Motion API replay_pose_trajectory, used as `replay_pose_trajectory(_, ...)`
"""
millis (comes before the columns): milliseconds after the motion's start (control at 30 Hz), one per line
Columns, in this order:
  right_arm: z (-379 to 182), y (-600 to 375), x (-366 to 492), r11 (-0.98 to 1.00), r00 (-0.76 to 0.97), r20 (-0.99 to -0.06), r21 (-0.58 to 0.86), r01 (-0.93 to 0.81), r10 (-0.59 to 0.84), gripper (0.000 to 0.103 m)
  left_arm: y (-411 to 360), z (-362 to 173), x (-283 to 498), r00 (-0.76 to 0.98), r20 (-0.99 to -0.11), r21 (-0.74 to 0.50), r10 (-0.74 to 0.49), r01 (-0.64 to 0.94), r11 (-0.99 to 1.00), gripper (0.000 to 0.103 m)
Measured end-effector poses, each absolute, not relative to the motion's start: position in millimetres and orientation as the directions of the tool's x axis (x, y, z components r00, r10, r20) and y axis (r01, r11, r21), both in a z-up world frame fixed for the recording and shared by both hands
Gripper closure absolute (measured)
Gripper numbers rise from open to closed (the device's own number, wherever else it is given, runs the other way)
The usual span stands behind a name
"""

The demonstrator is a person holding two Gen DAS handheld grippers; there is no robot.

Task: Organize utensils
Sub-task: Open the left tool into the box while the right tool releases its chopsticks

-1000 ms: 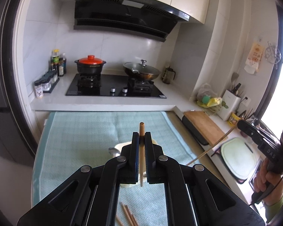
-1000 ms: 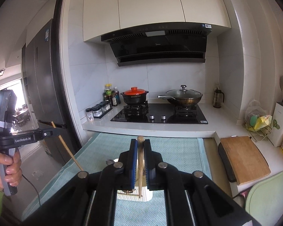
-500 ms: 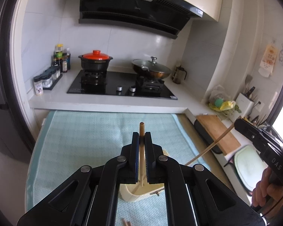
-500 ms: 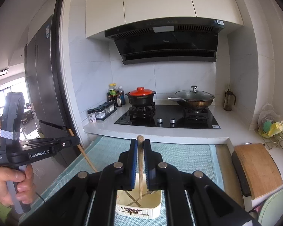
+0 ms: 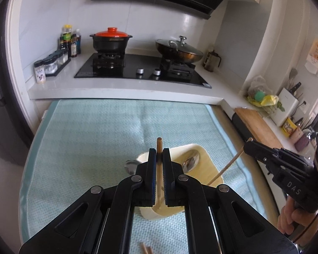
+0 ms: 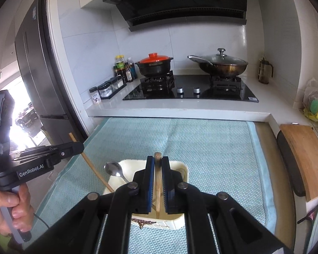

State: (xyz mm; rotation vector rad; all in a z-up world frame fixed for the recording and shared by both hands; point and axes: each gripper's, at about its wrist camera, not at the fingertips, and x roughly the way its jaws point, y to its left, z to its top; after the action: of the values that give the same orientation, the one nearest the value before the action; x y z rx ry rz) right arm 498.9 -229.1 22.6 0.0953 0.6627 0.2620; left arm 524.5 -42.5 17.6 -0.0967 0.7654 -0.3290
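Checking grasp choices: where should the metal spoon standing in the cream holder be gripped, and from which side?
Probably at the neck just below the spoon bowl, coming from above. The bowl leans up over the holder rim while the handle runs down inside, so walls block a side approach.

We see a counter [image 6: 262,148] covered by a pale teal woven mat [image 6: 212,144]. On the mat sits a cream utensil box [image 6: 180,167], and loose chopsticks [image 5: 146,249] lie near its front edge.
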Motion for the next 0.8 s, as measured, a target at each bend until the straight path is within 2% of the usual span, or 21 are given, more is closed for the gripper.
replay_pose_trajectory(300, 2.4, -232.4, 515.0, 0.96, 0.707, -0.649, 0.202, -0.195, 0.28, 0.095, -55.9, -1.9, 533.7, 0.635, -0.709, -0.187, -0.306, 0.248, 0.95, 0.099)
replay_pose_trajectory(333, 2.4, -233.2, 515.2, 0.961, 0.709, -0.649, 0.201, -0.19, 0.276, 0.088, -55.9, -2.7, 534.6, 0.634, -0.711, -0.191, -0.304, 0.242, 0.951, 0.099)
replay_pose_trajectory(367, 2.9, -233.9, 515.2, 0.962, 0.712, -0.647, 0.202, -0.186, 0.273, 0.072, -55.8, -3.2, 535.9, 0.632, -0.717, -0.189, -0.295, 0.231, 0.954, 0.099)
replay_pose_trajectory(400, 4.2, -234.7, 514.7, 0.962, 0.717, -0.643, 0.203, -0.181, 0.271, 0.063, -54.8, -3.0, 537.2, 0.631, -0.721, -0.189, -0.286, 0.218, 0.957, 0.096)
replay_pose_trajectory(433, 6.9, -235.8, 513.2, 0.963, 0.725, -0.636, 0.204, -0.175, 0.267, 0.053, -52.9, -2.5, 538.3, 0.628, -0.724, -0.195, -0.286, 0.211, 0.958, 0.09)
replay_pose_trajectory(467, 9.9, -237.2, 511.3, 0.964, 0.732, -0.629, 0.203, -0.17, 0.262, 0.053, -50.6, -0.4, 538.0, 0.628, -0.724, -0.202, -0.285, 0.202, 0.958, 0.083)
replay_pose_trajectory(533, 20.3, -240.1, 504.9, 0.968, 0.748, -0.615, 0.192, -0.162, 0.247, 0.053, -43.3, 8.1, 532.4, 0.651, -0.708, -0.199, -0.273, 0.187, 0.962, 0.054)
replay_pose_trajectory(600, 37.2, -242.7, 488.8, 0.973, 0.782, -0.579, 0.17, -0.158, 0.229, 0.053, -36.5, 21.0, 519.8, 0.684, -0.685, -0.173, -0.251, 0.182, 0.968, 0.043)
replay_pose_trajectory(733, 81.0, -246.2, 434.6, 0.978, 0.858, -0.471, 0.091, -0.186, 0.207, 0.053, -17.2, 47.4, 482.2, 0.724, -0.65, -0.126, -0.231, 0.198, 0.972, 0.027)
replay_pose_trajectory(800, 99.1, -250.0, 401.5, 0.978, 0.882, -0.424, 0.058, -0.201, 0.206, 0.044, -6.1, 56.1, 451.9, 0.738, -0.639, -0.087, -0.214, 0.207, 0.974, 0.019)
